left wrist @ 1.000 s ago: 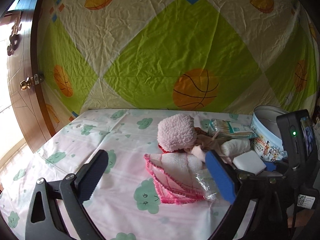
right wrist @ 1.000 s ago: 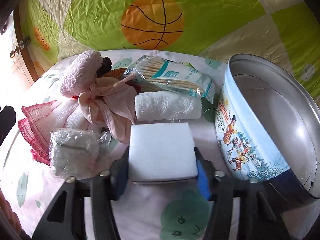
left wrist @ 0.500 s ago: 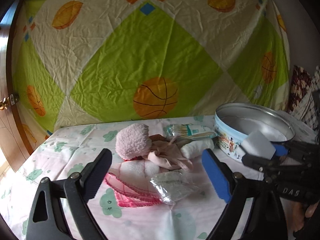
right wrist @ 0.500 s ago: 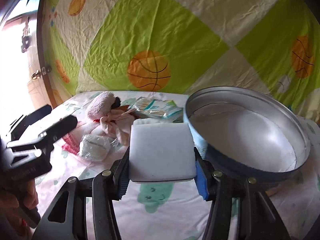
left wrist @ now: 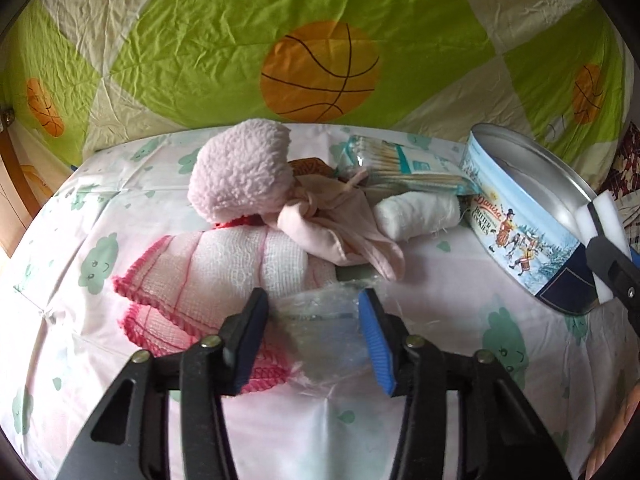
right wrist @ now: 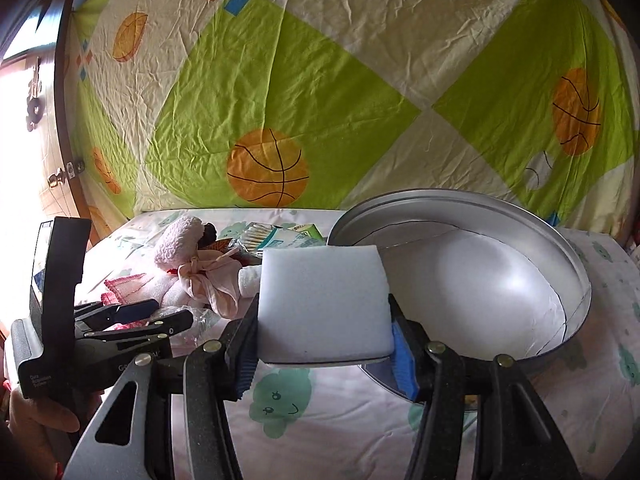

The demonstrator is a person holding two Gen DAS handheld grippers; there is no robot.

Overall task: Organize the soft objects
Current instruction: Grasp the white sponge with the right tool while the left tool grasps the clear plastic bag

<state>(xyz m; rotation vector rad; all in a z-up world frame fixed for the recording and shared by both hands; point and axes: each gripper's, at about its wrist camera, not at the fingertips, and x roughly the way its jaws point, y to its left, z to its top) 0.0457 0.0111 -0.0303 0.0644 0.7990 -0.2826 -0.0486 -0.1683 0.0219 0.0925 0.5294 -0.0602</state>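
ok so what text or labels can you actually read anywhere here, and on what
"Danisa" and "BUTTER COOKIES": side of the blue cookie tin.
"Data Acquisition System", tiny and uncertain: body of the left gripper, seen from the right wrist.
Cotton swab pack: print too small to read.
White sponge in the right gripper: no text.

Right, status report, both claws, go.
Right claw shut on white sponge, at cookie tin rim. Left claw closing around clear plastic packet. Tin open, nothing blocking.
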